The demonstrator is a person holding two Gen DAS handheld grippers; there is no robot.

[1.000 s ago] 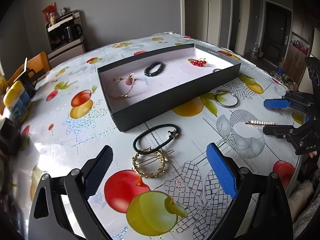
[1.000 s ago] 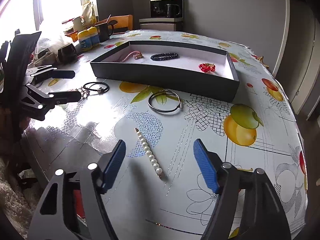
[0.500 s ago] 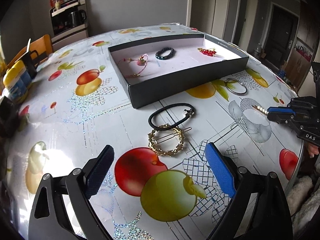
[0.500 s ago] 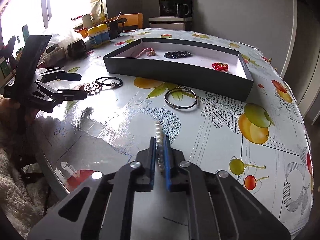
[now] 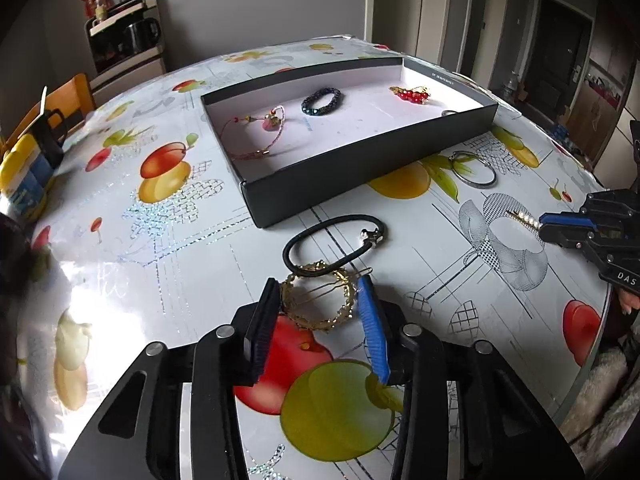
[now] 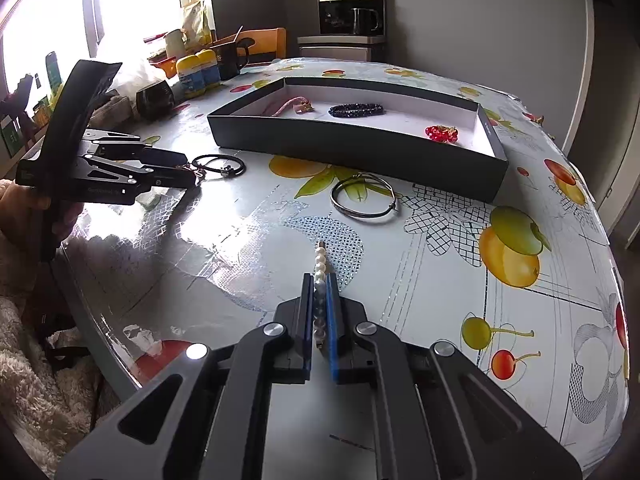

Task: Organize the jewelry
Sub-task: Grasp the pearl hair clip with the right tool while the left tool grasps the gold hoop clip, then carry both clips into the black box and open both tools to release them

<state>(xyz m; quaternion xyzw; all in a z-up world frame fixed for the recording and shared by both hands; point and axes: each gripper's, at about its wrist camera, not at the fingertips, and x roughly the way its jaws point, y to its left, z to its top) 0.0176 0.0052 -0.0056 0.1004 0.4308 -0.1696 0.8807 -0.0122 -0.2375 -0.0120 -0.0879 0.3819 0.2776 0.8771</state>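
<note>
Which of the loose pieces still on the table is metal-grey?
The silver bangle, lying just before the tray; the hair tie is black, the hoop clip gold.

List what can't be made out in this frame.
- Ring in the box, left view: mostly hidden behind the near wall.
- Pearl clip, right view: its rear is buried between the shut jaws.
- Gold hoop clip, left view: contact with the closing pads is unclear.
- Box label, left view: too small.

Bright window (image 6: 48, 12) blown out at ten o'clock, glare on glossy tablecloth (image 6: 208, 236), fisheye bending, dark vignetted corners, sharp focus.
</note>
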